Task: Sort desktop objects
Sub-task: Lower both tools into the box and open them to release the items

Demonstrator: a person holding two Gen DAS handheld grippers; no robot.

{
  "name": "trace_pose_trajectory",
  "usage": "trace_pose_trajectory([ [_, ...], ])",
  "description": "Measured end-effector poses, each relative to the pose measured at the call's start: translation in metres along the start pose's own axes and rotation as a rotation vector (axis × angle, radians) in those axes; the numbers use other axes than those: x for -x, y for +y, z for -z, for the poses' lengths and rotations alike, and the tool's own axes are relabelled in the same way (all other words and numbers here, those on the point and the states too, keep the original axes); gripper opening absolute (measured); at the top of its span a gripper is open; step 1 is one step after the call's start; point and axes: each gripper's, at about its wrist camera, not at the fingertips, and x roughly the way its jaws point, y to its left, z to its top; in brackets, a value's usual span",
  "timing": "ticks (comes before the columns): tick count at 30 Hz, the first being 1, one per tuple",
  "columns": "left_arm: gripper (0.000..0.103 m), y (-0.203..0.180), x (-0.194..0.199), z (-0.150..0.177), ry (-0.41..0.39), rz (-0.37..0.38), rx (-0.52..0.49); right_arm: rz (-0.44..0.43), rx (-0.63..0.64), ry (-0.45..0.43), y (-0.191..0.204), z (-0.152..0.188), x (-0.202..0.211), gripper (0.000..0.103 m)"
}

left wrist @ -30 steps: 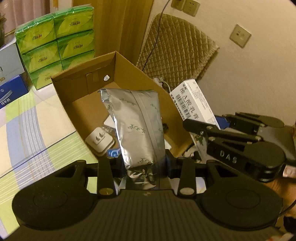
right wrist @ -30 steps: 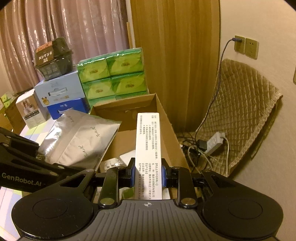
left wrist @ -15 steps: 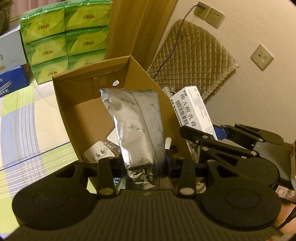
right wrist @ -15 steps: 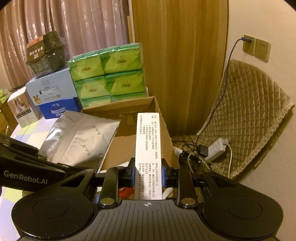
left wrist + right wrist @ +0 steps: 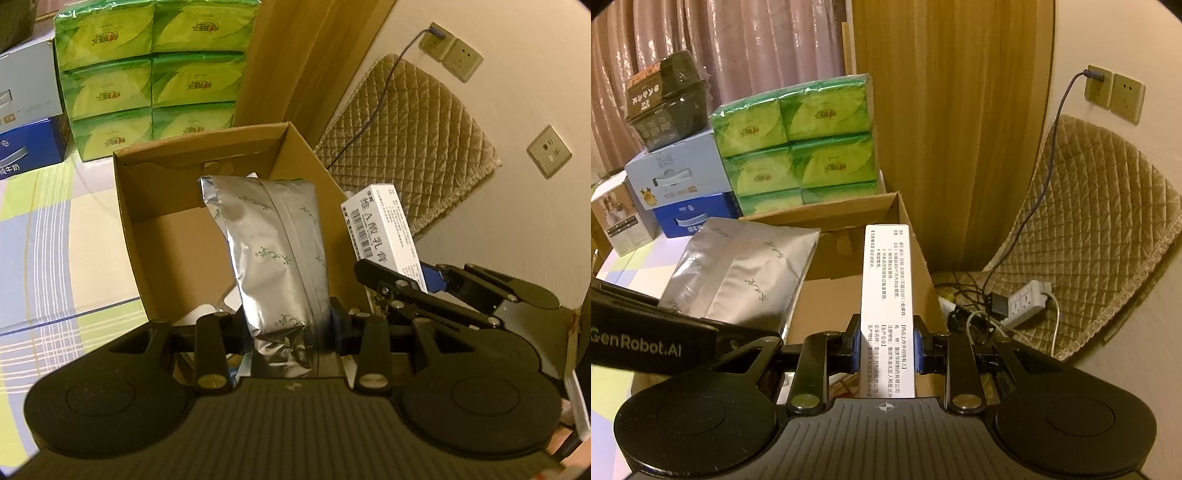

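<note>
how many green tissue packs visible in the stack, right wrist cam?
6, stacked two wide and three high behind the cardboard box: top pair, middle pair, bottom pair partly hidden by the box. More may sit behind.

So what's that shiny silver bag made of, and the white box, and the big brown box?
The silver bag looks like metallic foil film: it is shiny and crinkles where the left gripper pinches it. The white box in the right gripper seems to be thin printed card, with flat faces and sharp edges. The brown box looks like matte corrugated cardboard, though its fluting isn't clearly visible.
</note>
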Motion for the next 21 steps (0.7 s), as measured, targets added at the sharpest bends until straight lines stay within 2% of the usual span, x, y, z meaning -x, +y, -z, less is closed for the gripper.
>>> trace_pose_trajectory([
  [6, 0.035, 0.009, -0.005, -0.008, -0.033, -0.024, 0.031, 0.005, -0.008, -0.003, -0.002, -0.003, -0.007, 0.023],
  [14, 0.036, 0.022, 0.016, -0.009, -0.086, -0.023, 0.029, -0.011, -0.003, 0.019, 0.004, 0.004, -0.013, 0.023],
  [21, 0.044, 0.027, 0.037, 0.003, -0.114, -0.054, -0.010, -0.031, 0.009, 0.024, 0.015, 0.001, -0.017, 0.023],
])
